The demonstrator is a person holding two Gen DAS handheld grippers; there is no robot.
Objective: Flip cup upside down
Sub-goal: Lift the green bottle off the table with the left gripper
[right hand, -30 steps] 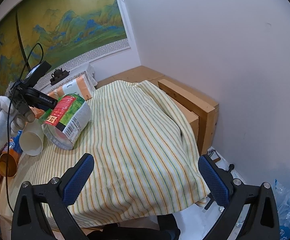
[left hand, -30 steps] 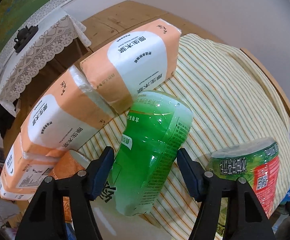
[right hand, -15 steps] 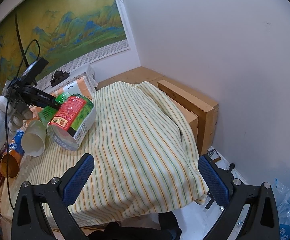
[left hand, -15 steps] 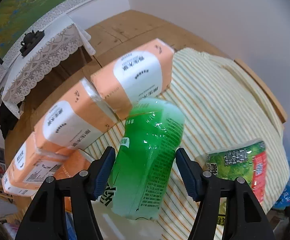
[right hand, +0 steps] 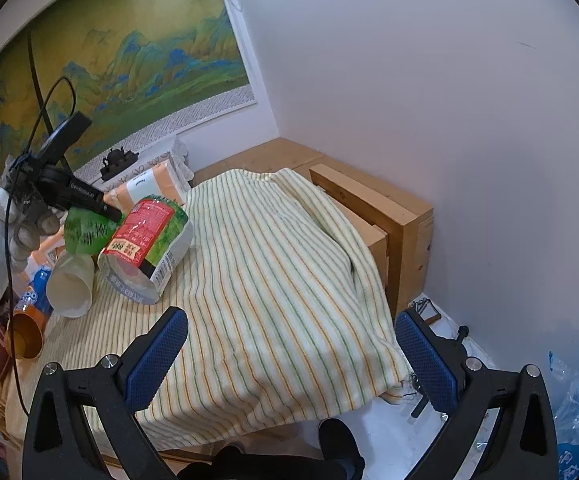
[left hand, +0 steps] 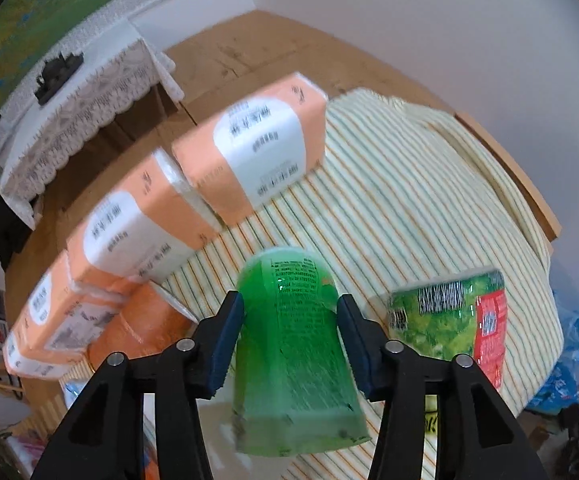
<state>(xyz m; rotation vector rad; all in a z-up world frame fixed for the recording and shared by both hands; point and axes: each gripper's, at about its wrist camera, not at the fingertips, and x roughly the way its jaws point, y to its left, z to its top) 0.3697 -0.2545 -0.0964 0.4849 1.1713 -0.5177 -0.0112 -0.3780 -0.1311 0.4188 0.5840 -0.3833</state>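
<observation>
The green cup point(left hand: 293, 344) sits between my left fingers point(left hand: 229, 344), clenched at its sides, closed end pointing away, rim toward me, lifted over the striped cloth point(left hand: 409, 208). I should finish the turn slowly and set the rim flat, clear of the noodle tub point(left hand: 449, 320). My right gripper point(right hand: 289, 352) hangs spread and empty.

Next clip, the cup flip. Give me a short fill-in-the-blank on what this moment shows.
1. The green cup is clamped by the ____ gripper.
2. The right gripper is open and holds ____.
3. The cloth on the table is ____ in pattern.
4. The orange packs number ____.

Missing words: left; nothing; striped; three
</observation>
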